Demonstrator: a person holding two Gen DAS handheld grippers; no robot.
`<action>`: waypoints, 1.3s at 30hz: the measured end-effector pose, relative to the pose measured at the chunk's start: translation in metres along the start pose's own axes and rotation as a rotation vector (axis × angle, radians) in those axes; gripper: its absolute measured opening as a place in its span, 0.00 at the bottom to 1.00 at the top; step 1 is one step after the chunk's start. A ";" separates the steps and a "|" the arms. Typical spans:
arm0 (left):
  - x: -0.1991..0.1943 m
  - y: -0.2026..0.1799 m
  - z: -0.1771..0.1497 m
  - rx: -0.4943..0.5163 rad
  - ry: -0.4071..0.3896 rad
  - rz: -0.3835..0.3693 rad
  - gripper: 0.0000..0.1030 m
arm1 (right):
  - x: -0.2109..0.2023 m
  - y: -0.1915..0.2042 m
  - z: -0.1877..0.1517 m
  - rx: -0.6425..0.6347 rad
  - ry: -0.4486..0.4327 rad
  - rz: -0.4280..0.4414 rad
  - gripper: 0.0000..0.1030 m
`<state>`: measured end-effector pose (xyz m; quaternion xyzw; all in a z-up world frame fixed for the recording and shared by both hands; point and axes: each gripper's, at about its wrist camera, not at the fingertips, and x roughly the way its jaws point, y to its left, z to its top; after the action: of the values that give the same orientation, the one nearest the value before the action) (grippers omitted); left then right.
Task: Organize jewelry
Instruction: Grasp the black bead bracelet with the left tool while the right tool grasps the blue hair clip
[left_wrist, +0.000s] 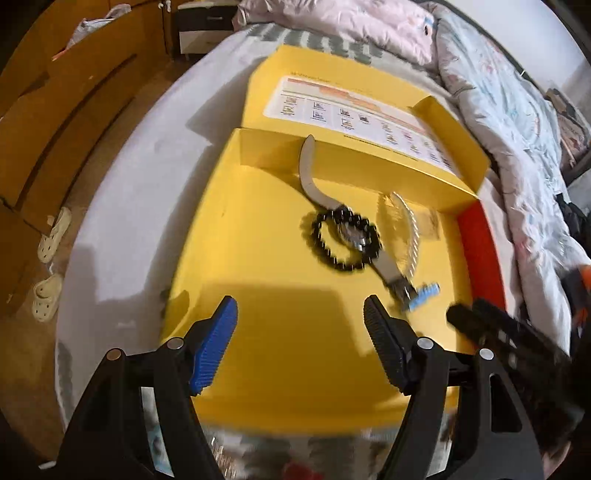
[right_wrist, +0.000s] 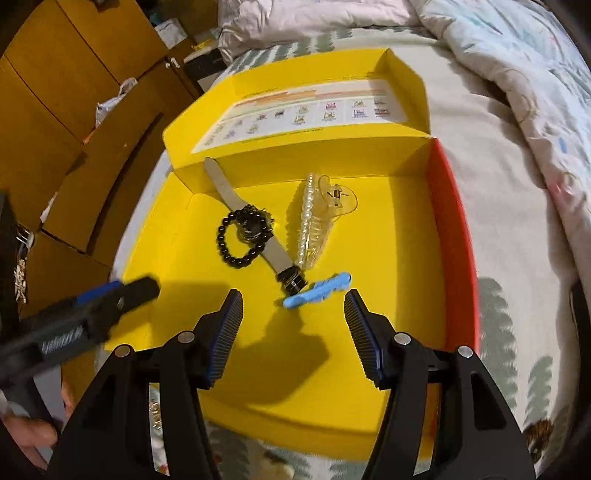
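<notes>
- Bedding (right_wrist: 517, 184) lies under an open yellow box (right_wrist: 177, 236).
- Inside the box lie a watch (right_wrist: 255, 225), a black bead bracelet (right_wrist: 236, 240) draped over it, a pearl hair clip (right_wrist: 314, 221) and a blue clip (right_wrist: 317, 290).
- Left gripper (left_wrist: 301, 325) and right gripper (right_wrist: 293, 321) hover above the box floor, jaws spread, nothing between them.
</notes>
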<state>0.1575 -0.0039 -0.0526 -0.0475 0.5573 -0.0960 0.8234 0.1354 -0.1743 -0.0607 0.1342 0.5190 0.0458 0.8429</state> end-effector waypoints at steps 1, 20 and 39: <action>0.009 -0.002 0.007 0.002 0.006 0.014 0.68 | 0.004 -0.002 0.001 0.004 0.006 -0.005 0.59; 0.068 -0.005 0.024 0.047 0.070 0.079 0.68 | 0.054 0.003 0.000 -0.061 0.090 -0.137 0.59; 0.073 -0.008 0.024 0.081 0.069 0.109 0.18 | 0.062 0.018 -0.006 -0.146 0.096 -0.196 0.30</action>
<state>0.2056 -0.0283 -0.1084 0.0196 0.5830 -0.0750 0.8088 0.1592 -0.1424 -0.1118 0.0187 0.5645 0.0070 0.8252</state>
